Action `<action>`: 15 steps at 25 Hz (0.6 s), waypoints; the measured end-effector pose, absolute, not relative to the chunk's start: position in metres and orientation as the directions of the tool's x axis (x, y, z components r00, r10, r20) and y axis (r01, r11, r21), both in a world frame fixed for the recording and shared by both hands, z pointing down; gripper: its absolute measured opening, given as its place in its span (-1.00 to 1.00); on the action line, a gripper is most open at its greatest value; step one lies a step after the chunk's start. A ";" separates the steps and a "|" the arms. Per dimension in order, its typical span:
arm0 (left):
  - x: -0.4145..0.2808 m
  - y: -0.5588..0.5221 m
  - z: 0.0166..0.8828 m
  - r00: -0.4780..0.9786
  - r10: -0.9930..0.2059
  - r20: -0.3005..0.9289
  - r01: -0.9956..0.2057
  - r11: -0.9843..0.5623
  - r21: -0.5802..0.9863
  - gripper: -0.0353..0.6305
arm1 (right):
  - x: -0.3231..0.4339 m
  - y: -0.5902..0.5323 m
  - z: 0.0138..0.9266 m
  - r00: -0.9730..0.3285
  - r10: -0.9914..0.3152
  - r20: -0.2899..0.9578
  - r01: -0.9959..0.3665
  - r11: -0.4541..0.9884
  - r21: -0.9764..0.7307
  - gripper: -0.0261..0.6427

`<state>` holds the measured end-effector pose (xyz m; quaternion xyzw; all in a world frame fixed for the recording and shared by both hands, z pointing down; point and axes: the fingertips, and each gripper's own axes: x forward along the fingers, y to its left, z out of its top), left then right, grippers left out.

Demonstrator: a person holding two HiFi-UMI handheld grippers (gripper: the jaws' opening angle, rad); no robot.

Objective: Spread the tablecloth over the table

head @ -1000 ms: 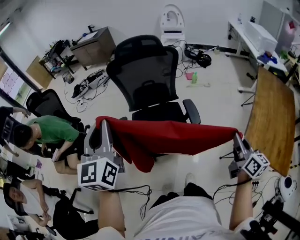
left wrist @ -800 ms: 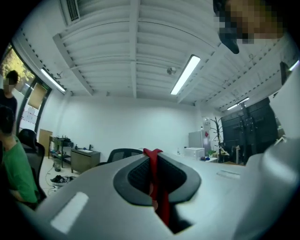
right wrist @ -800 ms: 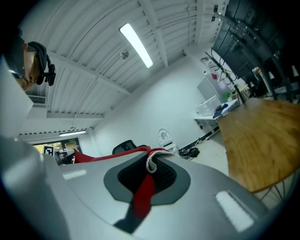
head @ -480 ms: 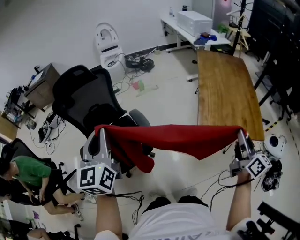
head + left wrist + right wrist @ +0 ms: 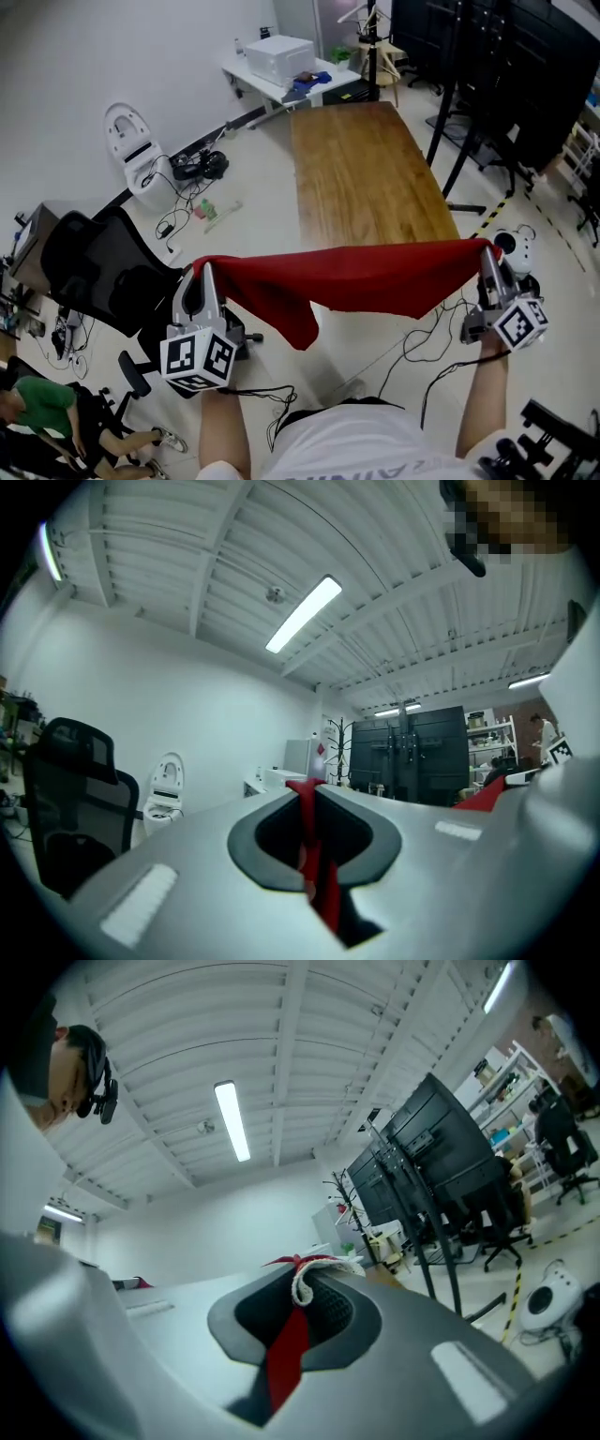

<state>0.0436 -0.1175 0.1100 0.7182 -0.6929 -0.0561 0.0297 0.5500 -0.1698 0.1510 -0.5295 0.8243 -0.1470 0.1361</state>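
A red tablecloth (image 5: pixel 352 278) hangs stretched in the air between my two grippers, with a fold drooping near its left end. My left gripper (image 5: pixel 199 272) is shut on the cloth's left corner, and red cloth (image 5: pixel 314 855) shows pinched between its jaws in the left gripper view. My right gripper (image 5: pixel 486 251) is shut on the right corner, where red cloth with a white hem (image 5: pixel 298 1288) sits between the jaws. The long wooden table (image 5: pixel 361 178) lies ahead, just beyond the hanging cloth, its top bare.
A black office chair (image 5: pixel 103 277) stands at the left with a white seat-like device (image 5: pixel 136 150) behind it. A white desk with a printer (image 5: pixel 281 61) is at the table's far end. Black frames (image 5: pixel 487 84) stand on the right. Cables and a small white device (image 5: pixel 516 251) lie on the floor.
The view has swung round to the right: the office chair slid off to the left and the wooden table came to the middle ahead. Both grippers still hold the cloth stretched.
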 end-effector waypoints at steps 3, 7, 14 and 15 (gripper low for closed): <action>0.094 -0.146 0.111 0.073 -0.997 -0.023 -0.991 -0.076 0.114 -0.85 | 0.602 -0.181 0.147 -0.348 -0.936 -0.054 -0.867 0.344 -0.361 -0.88; 0.134 -0.167 0.118 0.129 -0.992 -0.013 -0.984 -0.130 0.121 -0.85 | 0.643 -0.184 0.150 -0.282 -0.958 -0.047 -0.886 0.279 -0.371 -0.88; 0.167 -0.216 0.136 0.169 -0.985 0.031 -0.979 -0.165 0.117 -0.85 | 0.679 -0.224 0.152 -0.215 -0.976 -0.041 -0.900 0.214 -0.380 -0.88; 0.167 -0.226 0.142 0.169 -0.985 0.038 -0.980 -0.164 0.113 -0.85 | 0.682 -0.234 0.157 -0.208 -0.978 -0.032 -0.902 0.204 -0.380 -0.88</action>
